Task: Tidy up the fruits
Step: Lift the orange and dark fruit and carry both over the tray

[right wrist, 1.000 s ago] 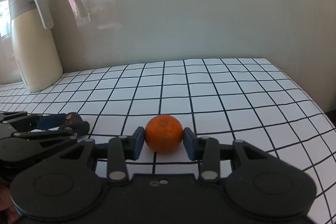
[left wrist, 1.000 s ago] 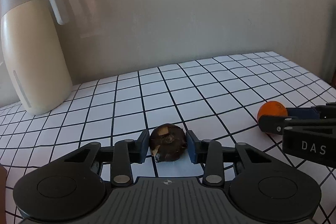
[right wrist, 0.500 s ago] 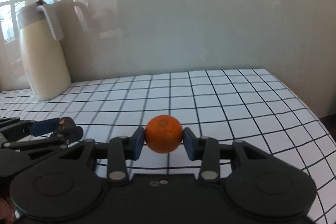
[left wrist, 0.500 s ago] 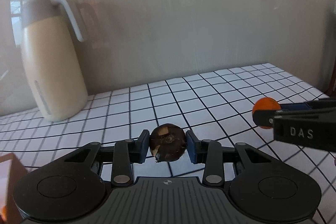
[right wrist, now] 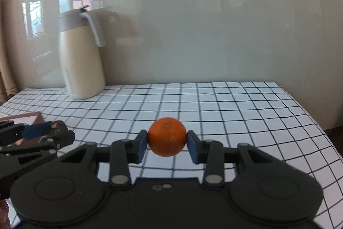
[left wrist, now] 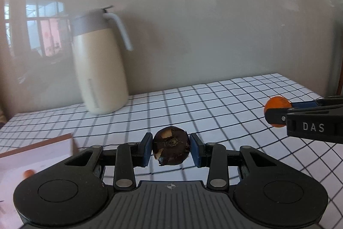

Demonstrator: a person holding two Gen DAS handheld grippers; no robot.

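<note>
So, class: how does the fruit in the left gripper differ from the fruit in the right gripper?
The left gripper holds a dark brown fruit with a rough, flaking skin; the right gripper holds an orange, bright and smooth. The brown fruit shows pale patches; the orange is evenly coloured. Both are roundish, similar in size, and pinched between blue pads above the checked cloth.

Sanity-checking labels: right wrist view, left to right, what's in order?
left gripper holding the dark fruit → cream jug → orange in the right gripper.
</note>
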